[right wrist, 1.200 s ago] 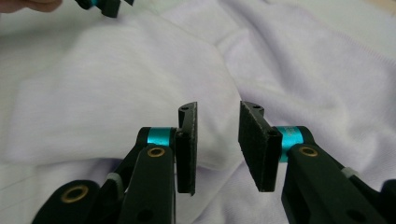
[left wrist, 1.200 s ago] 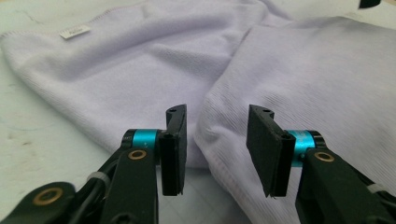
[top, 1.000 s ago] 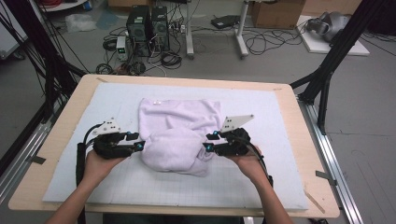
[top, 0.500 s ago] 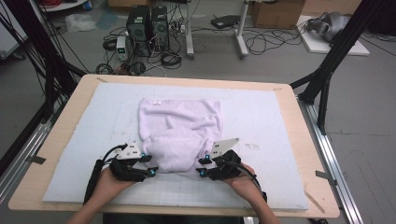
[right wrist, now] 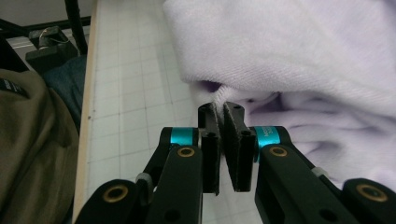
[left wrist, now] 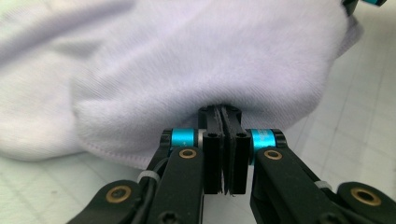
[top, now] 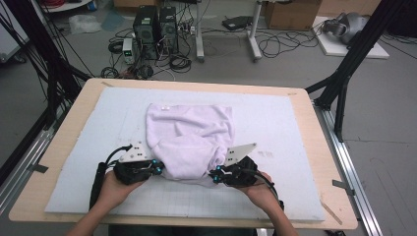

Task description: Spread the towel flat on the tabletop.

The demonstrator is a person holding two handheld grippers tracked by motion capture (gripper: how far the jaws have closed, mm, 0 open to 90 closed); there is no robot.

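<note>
A pale lavender garment [top: 189,132] lies bunched on the white gridded mat [top: 295,123], its near part folded over into a thick roll. At the roll's left end, my left gripper [top: 160,168] has just closed its jaws, and they are shut on the garment's lower edge [left wrist: 187,60], the left gripper [left wrist: 223,112] pinching it at its tips. My right gripper [top: 212,175] has just closed too, at the roll's right end. The right gripper [right wrist: 220,108] has a small fold of the garment [right wrist: 303,56] pinched between its pads. Both grippers point inward at each other, low over the mat.
The mat covers a wooden table [top: 322,157], and the near edge is close behind both hands. Black frame legs [top: 344,78] stand at the table's far corners. Computer towers [top: 155,24] and cables lie on the floor beyond. The person's clothing [right wrist: 32,140] is by the table edge.
Both hands came back toward the near edge and moved closer together, to the two ends of the folded roll. Both pairs of jaws, apart before, have closed on the cloth.
</note>
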